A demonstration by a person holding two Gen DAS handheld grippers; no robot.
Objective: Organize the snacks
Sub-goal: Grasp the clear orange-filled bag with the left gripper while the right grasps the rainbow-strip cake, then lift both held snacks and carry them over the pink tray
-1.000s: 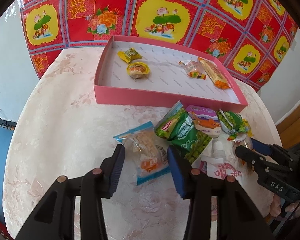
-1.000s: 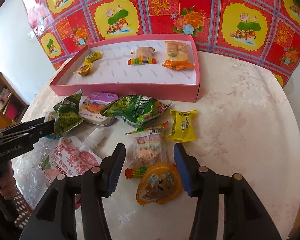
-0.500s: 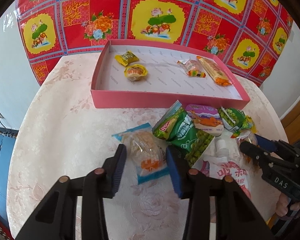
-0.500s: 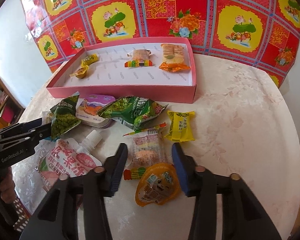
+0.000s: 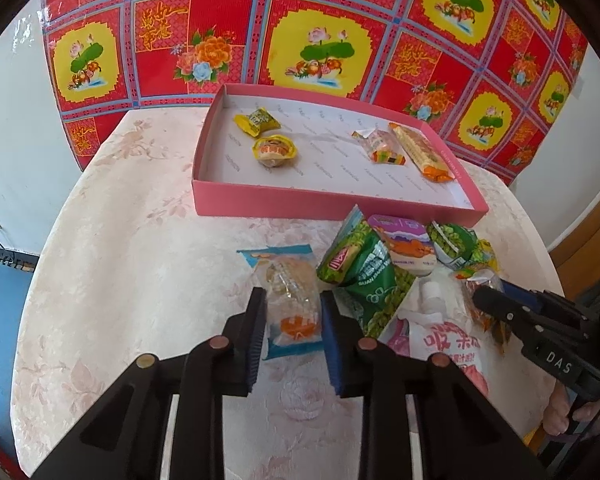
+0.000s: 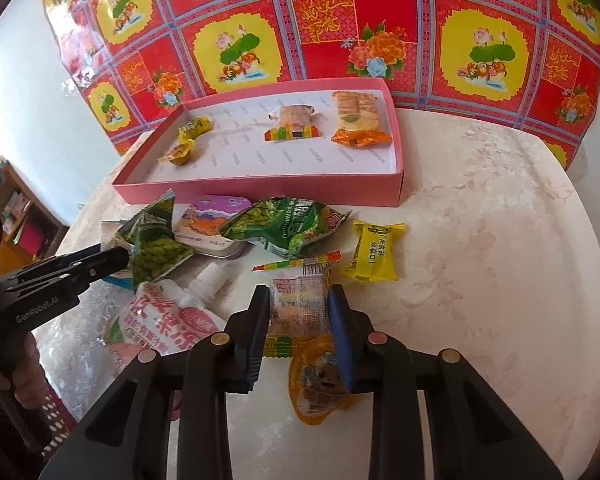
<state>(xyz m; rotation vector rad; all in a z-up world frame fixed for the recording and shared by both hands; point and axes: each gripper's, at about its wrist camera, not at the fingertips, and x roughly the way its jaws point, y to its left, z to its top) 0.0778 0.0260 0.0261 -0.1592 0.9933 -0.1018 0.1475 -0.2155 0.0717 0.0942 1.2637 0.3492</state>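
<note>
In the left wrist view, we found the left gripper (image 5: 293, 322) closed against both sides of a clear blue-edged cake packet (image 5: 286, 300) lying on the table (image 5: 120, 272). Just beside it on the right lay a green pea bag (image 5: 370, 280), with a purple-lidded cup (image 5: 406, 246) behind that. The pink tray (image 5: 332, 204) stood further back, holding a yellow candy (image 5: 258, 121), a jelly cup (image 5: 274, 151), a small striped-edge packet (image 5: 380, 146) and a long cracker pack (image 5: 420, 152).

In the right wrist view, we found the right gripper (image 6: 299, 328) pressed on both sides of a clear rainbow-edged packet (image 6: 298, 308), which overlapped an orange jelly cup (image 6: 320, 388) below it. A yellow packet (image 6: 376, 250) lay near on the right, and a white drink pouch (image 6: 168, 320) on the left. All of these rested on the table, outside the tray.
</note>
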